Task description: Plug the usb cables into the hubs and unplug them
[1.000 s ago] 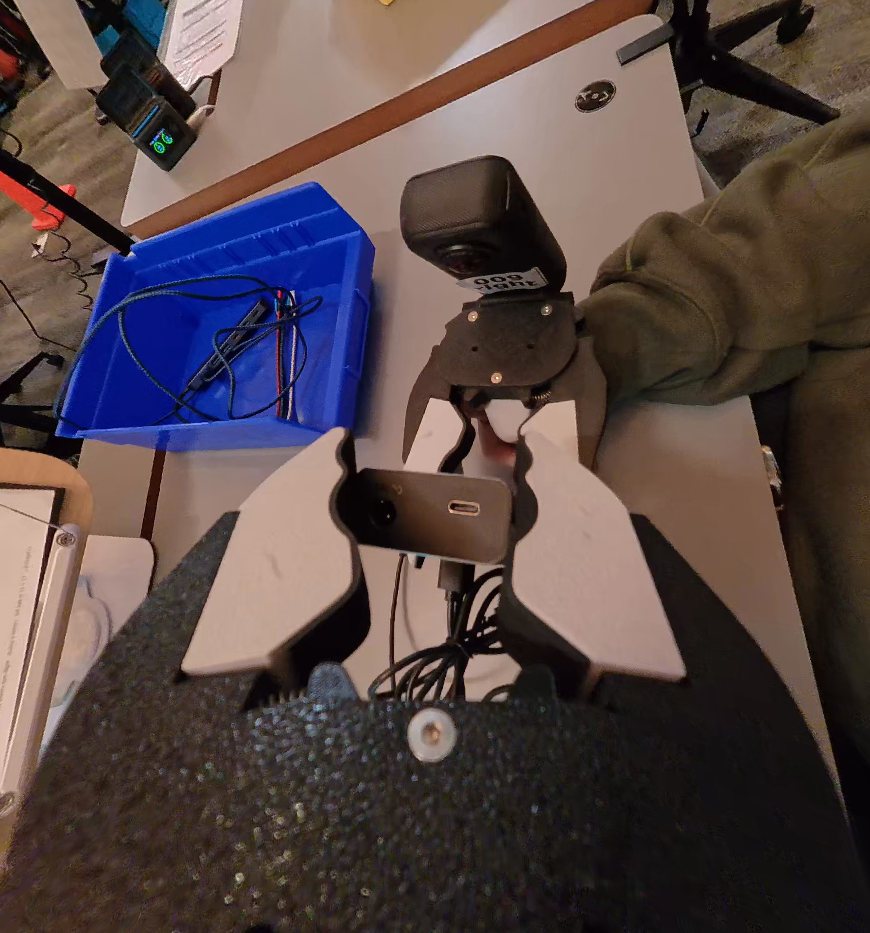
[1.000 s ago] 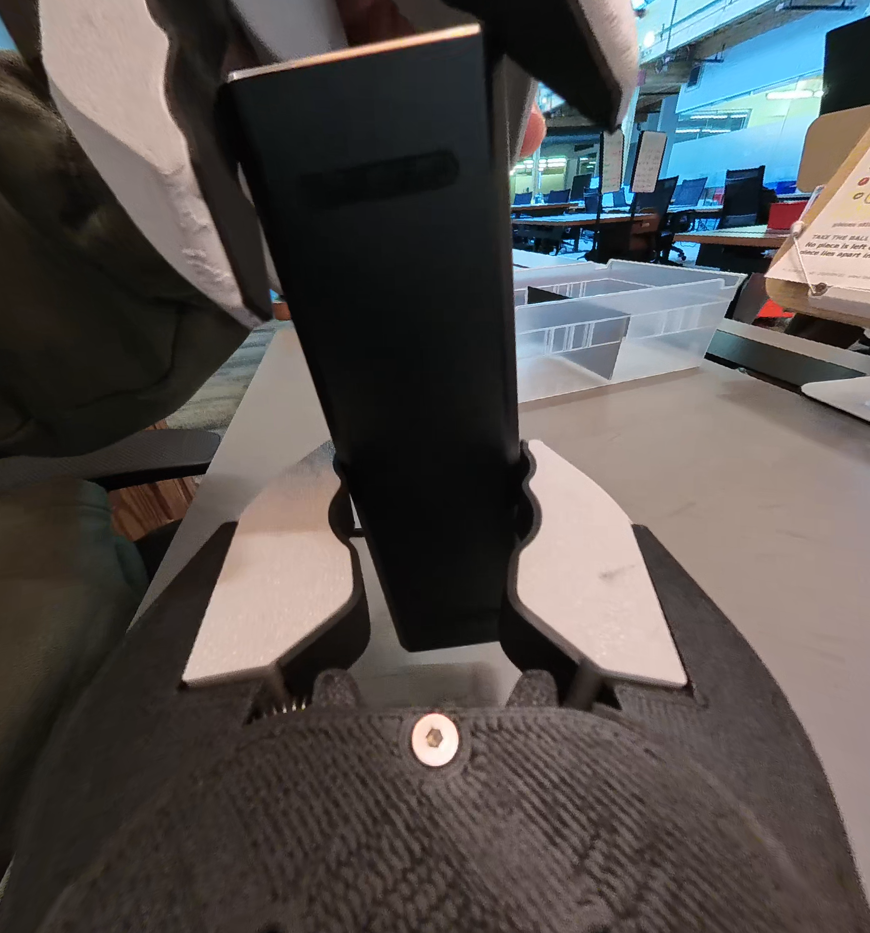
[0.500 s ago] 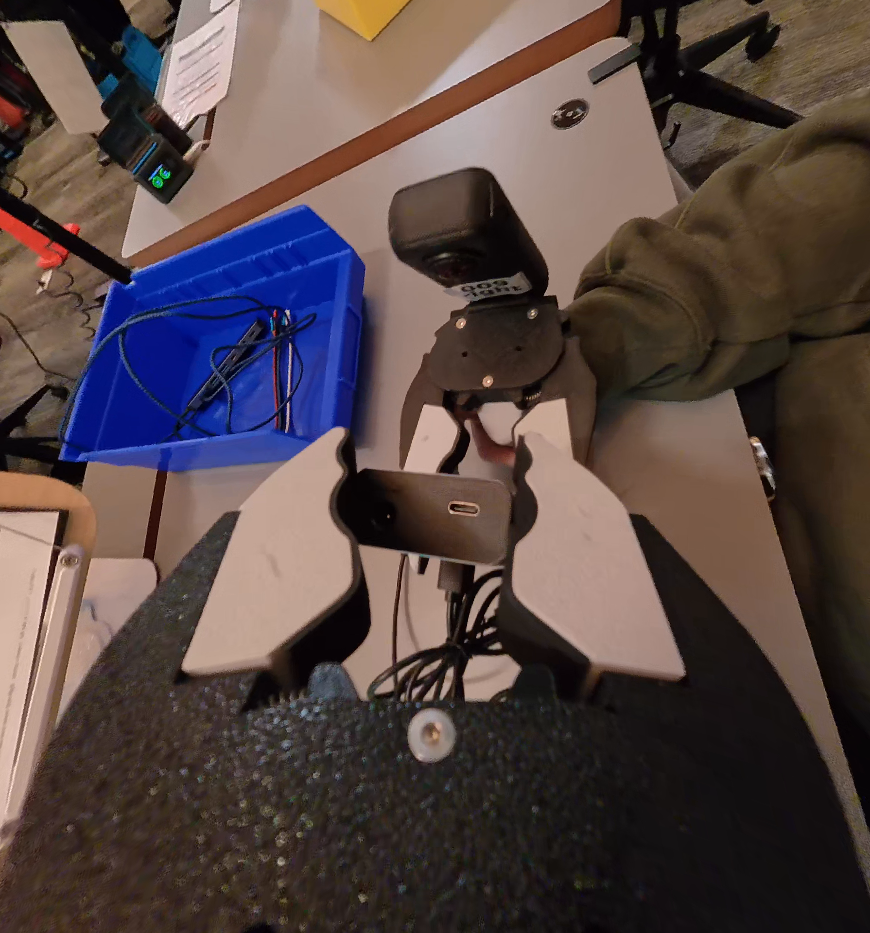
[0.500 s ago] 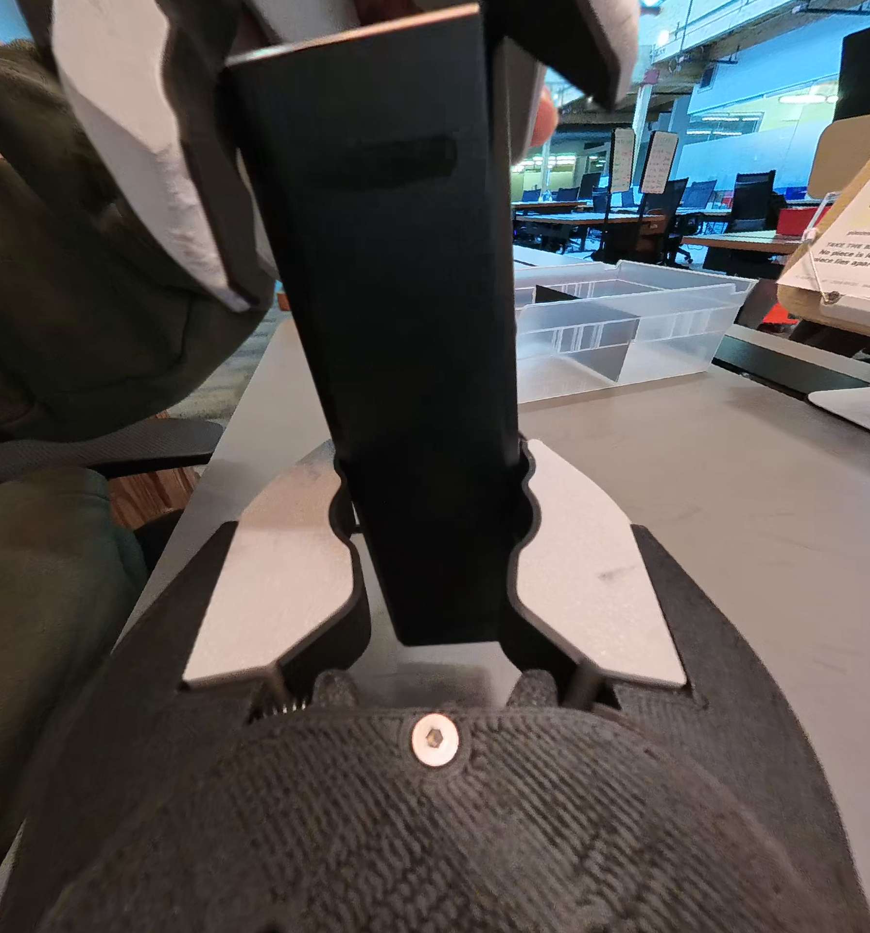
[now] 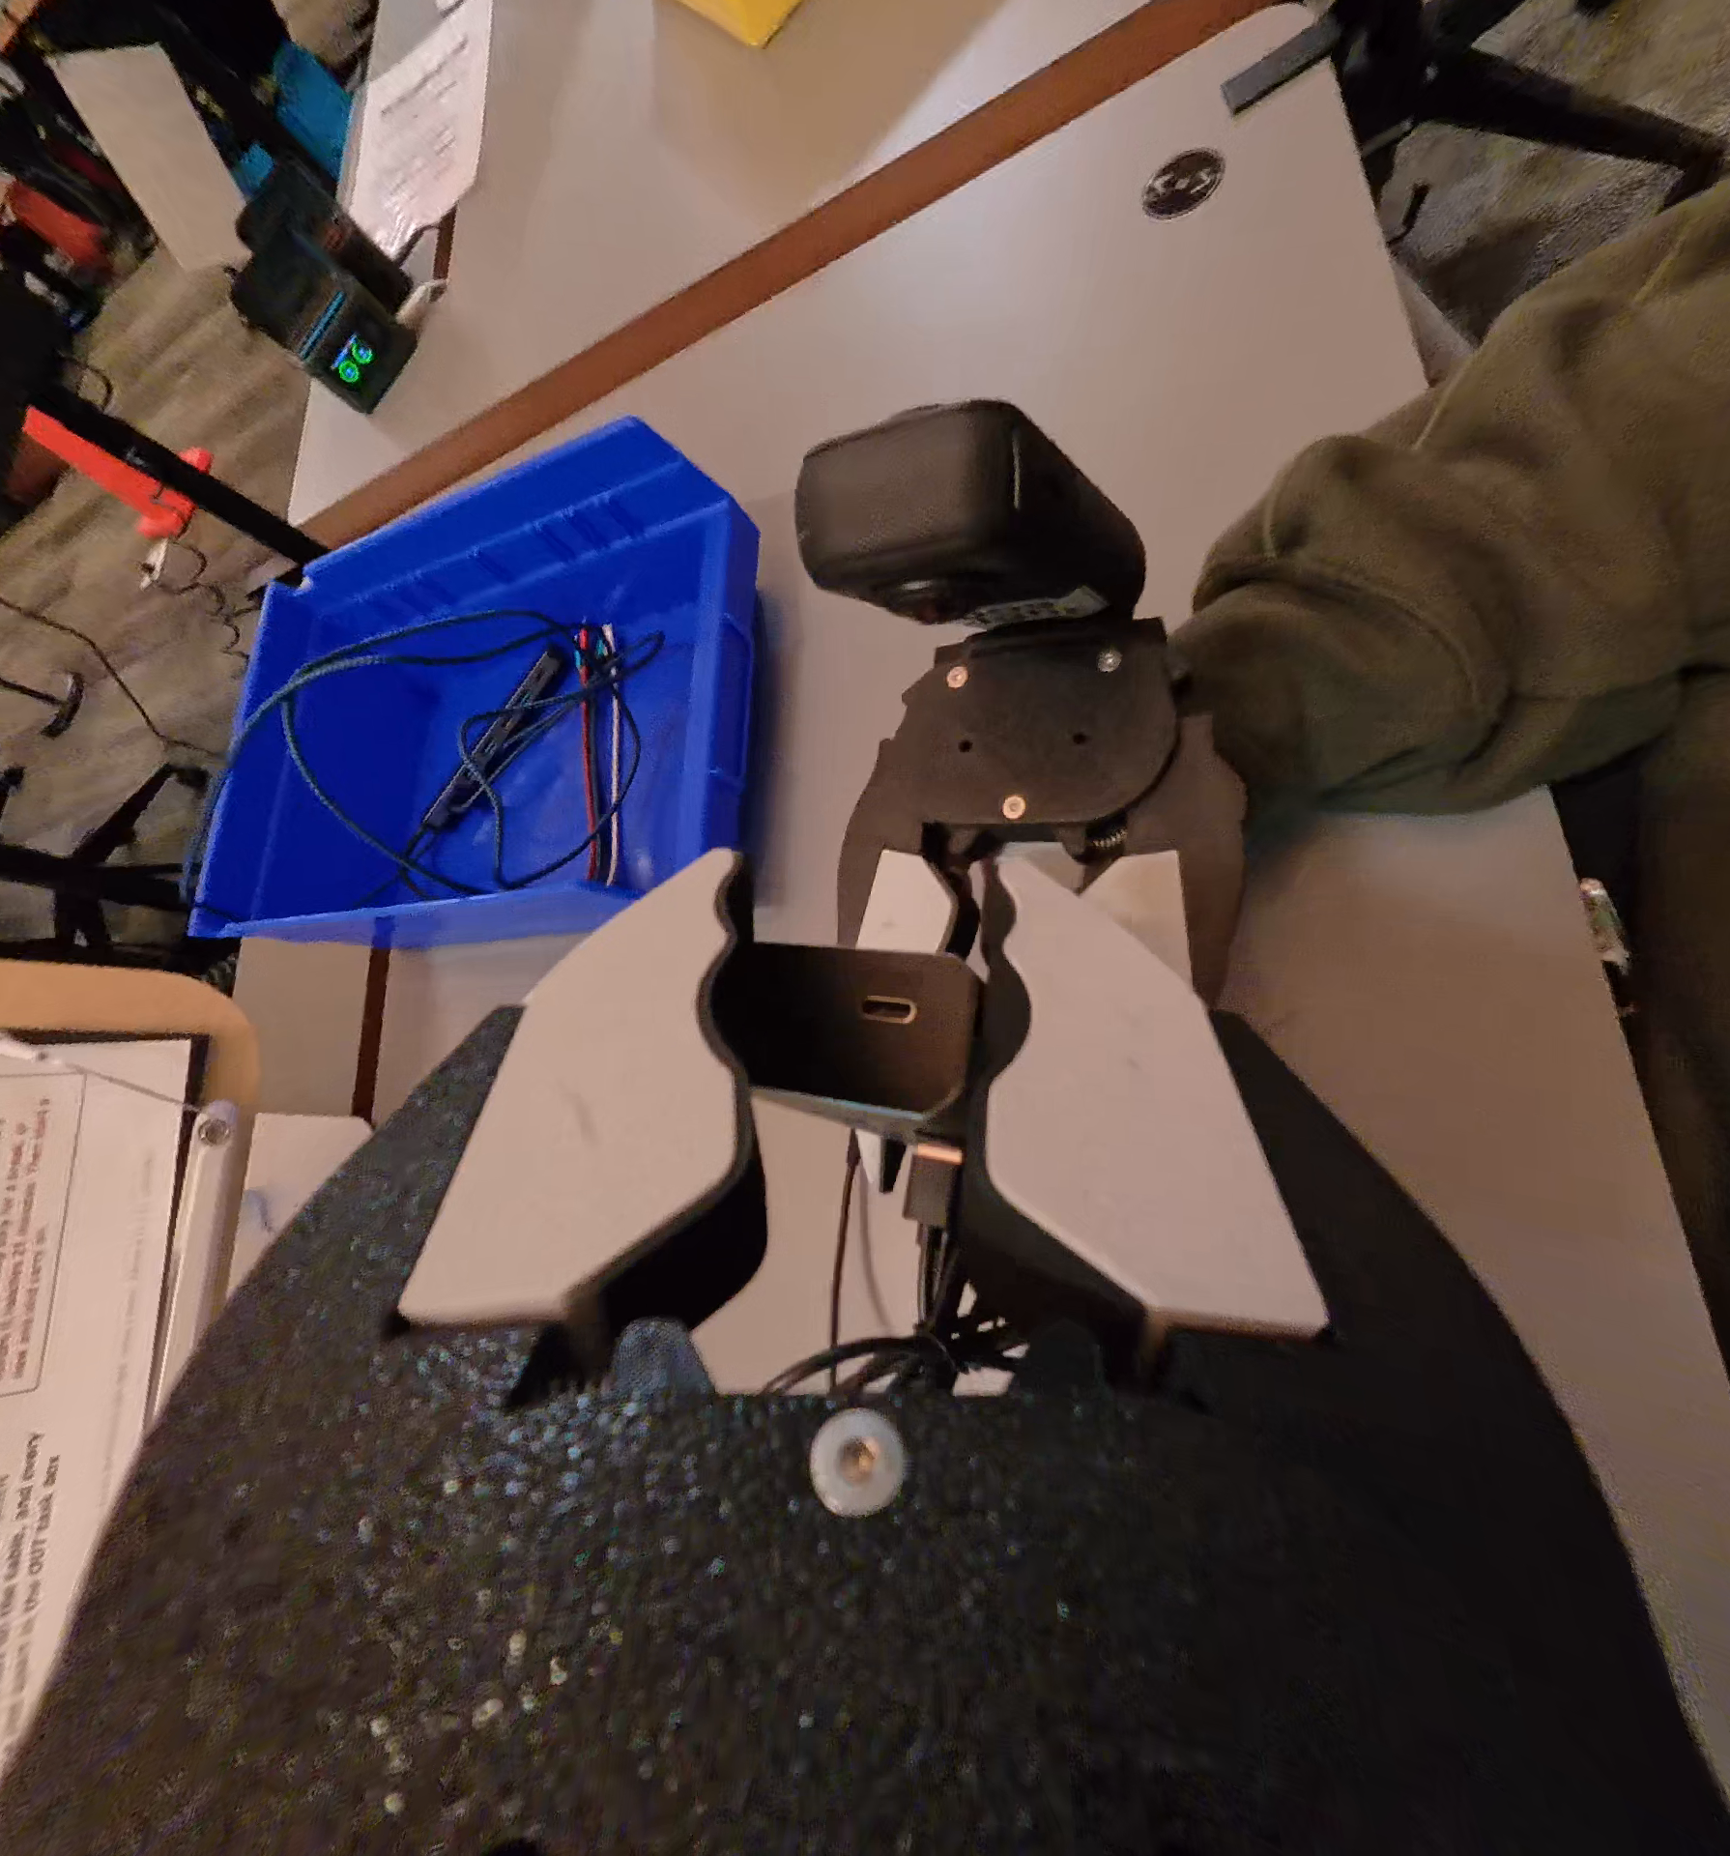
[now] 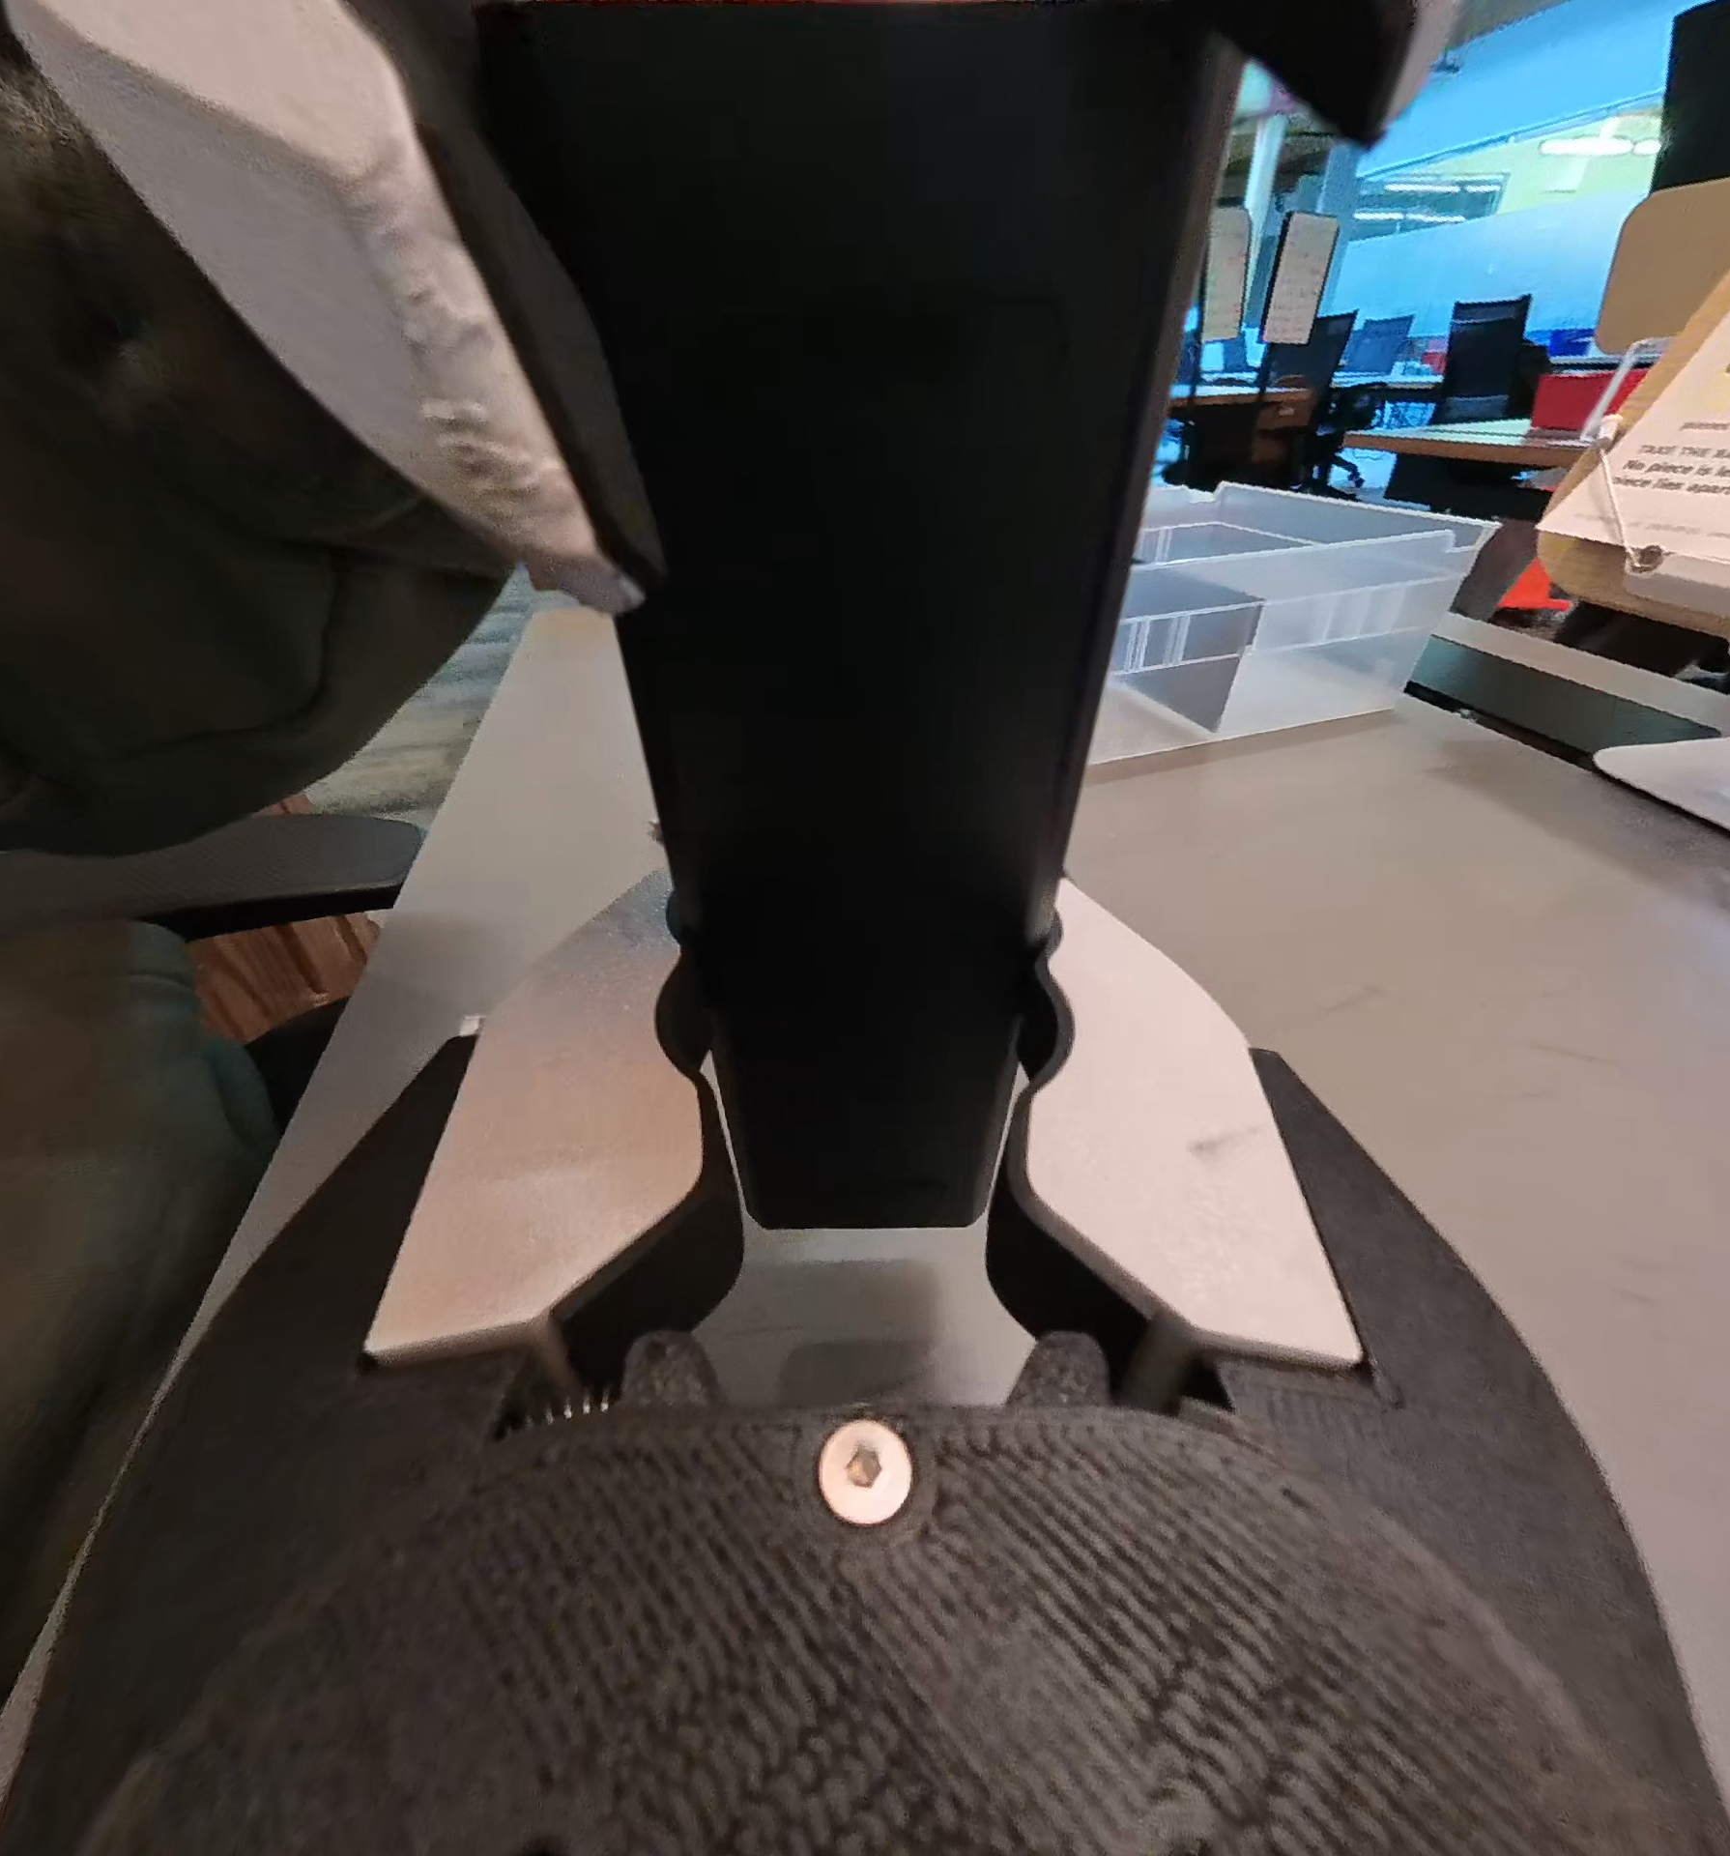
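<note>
Both grippers clamp the flat black matte metal hub (image 5: 846, 1039) above the pale grey table (image 5: 1092, 331). The left gripper (image 5: 856, 1014) pinches its near end; the right gripper (image 6: 861, 964) pinches its far end. A black cable plug (image 5: 931, 1185) hangs below the hub. Best practice: brace the hub rigid and pull straight along the plug. Spare braided cables (image 5: 459, 743) lie in the glossy blue plastic bin (image 5: 710, 562) at left.

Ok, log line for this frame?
left gripper: shut on black hub | right gripper: shut on same hub | blue bin: spare cables
</note>
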